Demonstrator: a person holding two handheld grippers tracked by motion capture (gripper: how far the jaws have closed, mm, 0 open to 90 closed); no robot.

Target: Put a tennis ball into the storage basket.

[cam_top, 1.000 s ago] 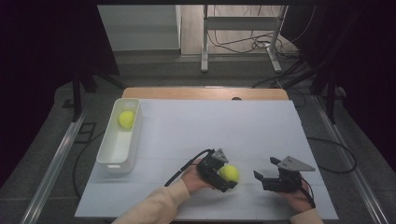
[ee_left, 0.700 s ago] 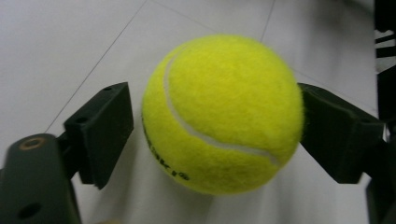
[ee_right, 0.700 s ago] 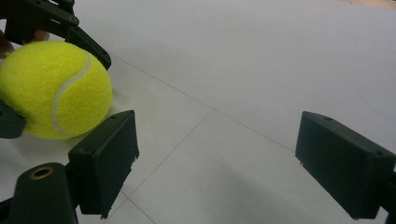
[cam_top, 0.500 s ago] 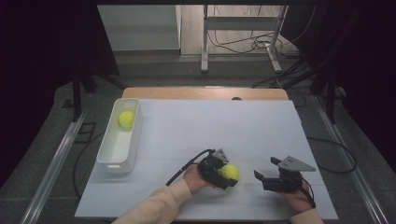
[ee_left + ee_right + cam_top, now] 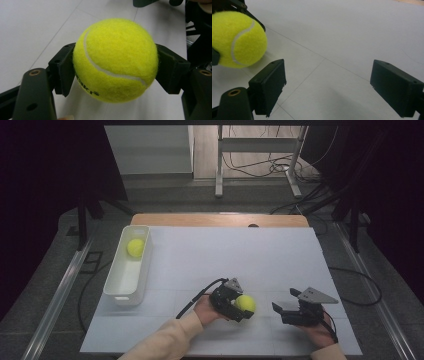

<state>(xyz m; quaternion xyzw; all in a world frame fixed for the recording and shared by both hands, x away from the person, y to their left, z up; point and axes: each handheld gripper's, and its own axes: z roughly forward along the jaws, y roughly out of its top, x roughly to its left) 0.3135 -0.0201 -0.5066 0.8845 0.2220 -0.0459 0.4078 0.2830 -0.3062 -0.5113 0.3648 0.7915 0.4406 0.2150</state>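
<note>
A yellow tennis ball (image 5: 115, 60) is clamped between the two black pads of my left gripper (image 5: 115, 72). In the high view that ball (image 5: 245, 303) and the left gripper (image 5: 242, 306) sit low over the white tabletop, near the front and a little right of centre. My right gripper (image 5: 284, 300) rests just to the right of it, pointing left, with its jaws wide apart and nothing between them. The right gripper view shows its open pads (image 5: 332, 85) over bare table, with the held ball (image 5: 237, 40) at the upper left. A second tennis ball (image 5: 135, 247) lies in the white bin.
The long white bin (image 5: 116, 290) stands along the table's left side. The white table surface (image 5: 225, 255) stretches away behind both grippers. Metal rails run along the floor on both sides, and cables lie beyond the far edge.
The left gripper's jaws have drawn in onto the tennis ball. Both hands stay almost where they were.
</note>
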